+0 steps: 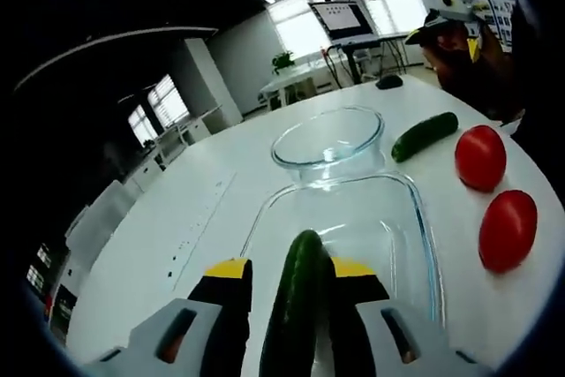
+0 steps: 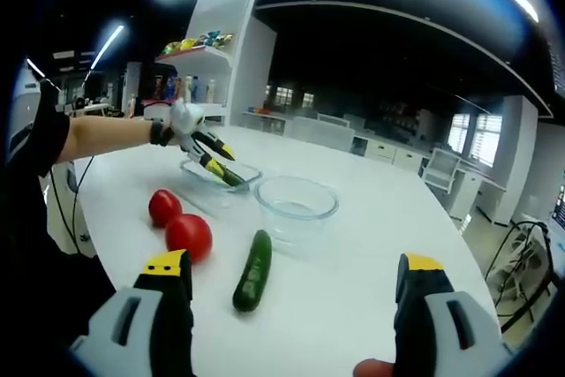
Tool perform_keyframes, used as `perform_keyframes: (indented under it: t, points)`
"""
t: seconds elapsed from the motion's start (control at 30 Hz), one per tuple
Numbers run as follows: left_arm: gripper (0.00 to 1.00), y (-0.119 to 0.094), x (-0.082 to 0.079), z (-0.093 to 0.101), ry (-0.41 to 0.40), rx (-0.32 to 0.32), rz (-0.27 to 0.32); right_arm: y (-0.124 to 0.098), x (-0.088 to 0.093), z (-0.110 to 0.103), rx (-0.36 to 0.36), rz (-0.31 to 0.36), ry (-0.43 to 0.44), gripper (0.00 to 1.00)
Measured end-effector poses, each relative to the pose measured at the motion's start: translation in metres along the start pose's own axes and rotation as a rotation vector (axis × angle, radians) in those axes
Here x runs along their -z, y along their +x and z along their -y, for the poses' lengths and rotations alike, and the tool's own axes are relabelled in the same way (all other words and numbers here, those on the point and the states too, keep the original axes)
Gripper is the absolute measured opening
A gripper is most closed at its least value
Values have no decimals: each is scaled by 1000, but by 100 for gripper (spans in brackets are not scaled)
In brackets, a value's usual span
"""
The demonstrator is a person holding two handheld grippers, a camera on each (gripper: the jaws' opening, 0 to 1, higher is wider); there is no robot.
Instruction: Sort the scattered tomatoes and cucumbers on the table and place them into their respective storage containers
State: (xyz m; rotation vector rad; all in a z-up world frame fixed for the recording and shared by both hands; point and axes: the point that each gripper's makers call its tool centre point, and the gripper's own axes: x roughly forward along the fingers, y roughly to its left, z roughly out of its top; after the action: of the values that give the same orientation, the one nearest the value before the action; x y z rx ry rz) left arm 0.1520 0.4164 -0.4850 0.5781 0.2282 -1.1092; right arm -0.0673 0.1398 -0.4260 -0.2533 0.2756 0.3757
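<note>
Left gripper (image 1: 287, 284): reaching forward over the near rim of the rectangular glass dish (image 1: 415, 218), jaws clenched on a held cucumber (image 1: 300, 306) that is pointing lengthwise toward the dish; in the right gripper view the same gripper (image 2: 214, 158) is extending from the person's outstretched arm (image 2: 106, 137), angled down over the dish (image 2: 221, 178). Right gripper (image 2: 296, 289): hovering level above the white table (image 2: 353, 253), jaws spread wide apart and grasping nothing, with open tabletop lying ahead of it. Round glass bowl (image 1: 328, 140): standing just beyond the rectangular dish, nothing visible inside; in the right gripper view the bowl (image 2: 296, 200) is sitting near the table's middle. Second cucumber (image 1: 425, 136): lying loose on the table beside the bowl; in the right gripper view this cucumber (image 2: 253, 271) is resting between the right jaws' line of sight and the bowl. Two tomatoes (image 1: 481, 158) (image 1: 508, 229): sitting near the table's curved edge, close to each other; in the right gripper view the tomatoes (image 2: 164, 207) (image 2: 189, 237) are lying left of the loose cucumber.
</note>
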Motion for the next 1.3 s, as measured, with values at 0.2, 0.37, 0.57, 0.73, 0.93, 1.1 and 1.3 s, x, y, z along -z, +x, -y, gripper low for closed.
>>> perform_keyframes:
  t: [0.2, 0.37, 0.57, 0.73, 0.93, 1.1, 1.3]
  points:
    - [44, -16, -17, 1, -76, -3, 43, -2, 0, 1, 5, 2, 1, 91]
    - [53, -34, -39, 12, -132, 0, 111, -1, -1, 1, 5, 3, 2, 91]
    - [62, -63, -66, 53, -125, 2, 189, 1, 1, 1, 0, 4, 5, 91]
    - [80, -91, -78, 66, -63, -90, 213, 4, 0, -3, -17, 7, 1, 91]
    - [95, -119, -88, 96, -86, -130, 222, 11, 2, -7, -38, 3, 3, 91]
    - [95, -145, -91, 118, -125, -183, 218, 14, 4, -8, -45, 1, 14, 91]
    - [95, -171, -86, 139, -216, -232, 225, 18, 6, -9, -53, -5, 19, 90]
